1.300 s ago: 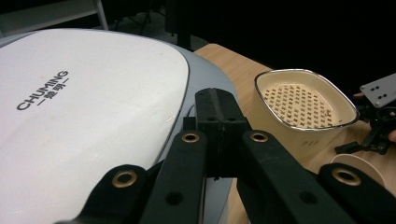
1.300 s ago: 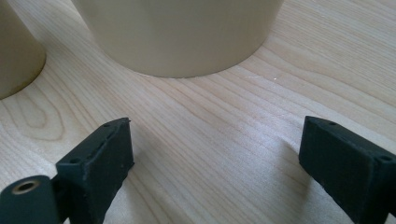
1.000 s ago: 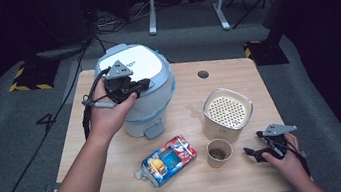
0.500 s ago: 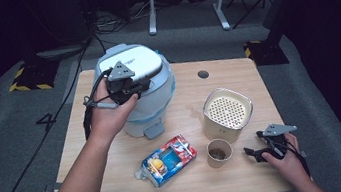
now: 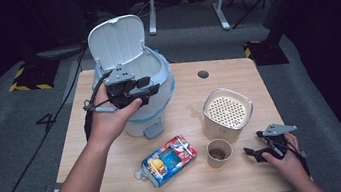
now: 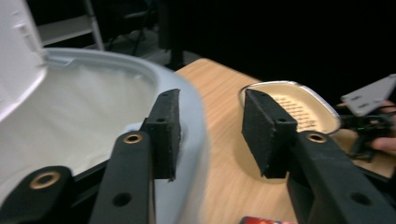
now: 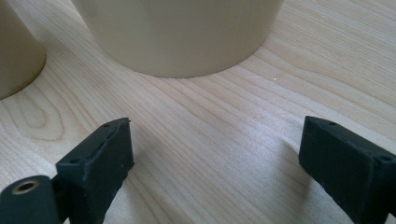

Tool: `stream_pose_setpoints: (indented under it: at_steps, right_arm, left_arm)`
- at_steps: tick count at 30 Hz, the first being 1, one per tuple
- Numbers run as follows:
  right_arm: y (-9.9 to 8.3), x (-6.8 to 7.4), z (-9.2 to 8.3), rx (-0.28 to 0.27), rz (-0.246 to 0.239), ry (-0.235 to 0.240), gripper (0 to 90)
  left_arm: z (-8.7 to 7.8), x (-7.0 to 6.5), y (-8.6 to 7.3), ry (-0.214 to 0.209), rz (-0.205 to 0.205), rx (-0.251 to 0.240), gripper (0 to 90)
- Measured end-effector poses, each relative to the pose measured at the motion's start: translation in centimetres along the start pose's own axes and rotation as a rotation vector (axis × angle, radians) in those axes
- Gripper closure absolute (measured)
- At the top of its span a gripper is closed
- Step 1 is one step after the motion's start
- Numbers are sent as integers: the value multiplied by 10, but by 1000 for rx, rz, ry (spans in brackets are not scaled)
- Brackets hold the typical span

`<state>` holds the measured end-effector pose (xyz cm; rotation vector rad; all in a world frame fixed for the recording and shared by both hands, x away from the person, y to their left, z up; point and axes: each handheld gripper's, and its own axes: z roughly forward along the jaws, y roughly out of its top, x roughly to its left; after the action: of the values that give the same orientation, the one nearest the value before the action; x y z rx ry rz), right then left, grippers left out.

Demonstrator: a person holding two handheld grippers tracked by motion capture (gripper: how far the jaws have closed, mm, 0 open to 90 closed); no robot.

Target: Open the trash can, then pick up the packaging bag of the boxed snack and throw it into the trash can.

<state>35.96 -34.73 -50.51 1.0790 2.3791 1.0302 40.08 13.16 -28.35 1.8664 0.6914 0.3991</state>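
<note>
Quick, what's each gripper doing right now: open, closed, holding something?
Left gripper: jaws have just been opening, open, holding nothing, above the bin's rim.
Right gripper: open, empty, over the table.

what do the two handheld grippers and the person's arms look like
Both the left gripper and right gripper are black, each topped by a grey three-cornered plate and trailing a black cable. Their jaws are flat black bars with brass-coloured rivets, ending in rough black foam pads. The forearms are bare, no sleeves in view.

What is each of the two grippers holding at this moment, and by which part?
Nothing is held. The left gripper has just been opening beside the rim of the pale blue lidded bin; the right gripper is open above the wooden table.
</note>
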Motion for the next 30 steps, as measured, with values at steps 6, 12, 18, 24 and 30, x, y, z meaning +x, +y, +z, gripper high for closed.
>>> stream_pose_setpoints:
  at_steps: [6, 12, 18, 24, 30]
  right_arm:
    - [0, 0, 0, 0, 0, -1, 101]
    - [0, 0, 0, 0, -1, 0, 101]
    - [0, 0, 0, 0, -1, 0, 101]
    - [0, 0, 0, 0, 0, 0, 101]
    - [0, 0, 0, 0, 0, 0, 101]
  left_arm:
    - [-5, -9, -7, -29, 29, 40, 548]
    - [0, -14, -28, -54, 16, 86, 534]
    - [14, -17, -59, -81, 1, 101, 509]
    - [26, -19, -82, -114, -21, 130, 505]
    - [40, -16, -111, -124, -57, 167, 523]
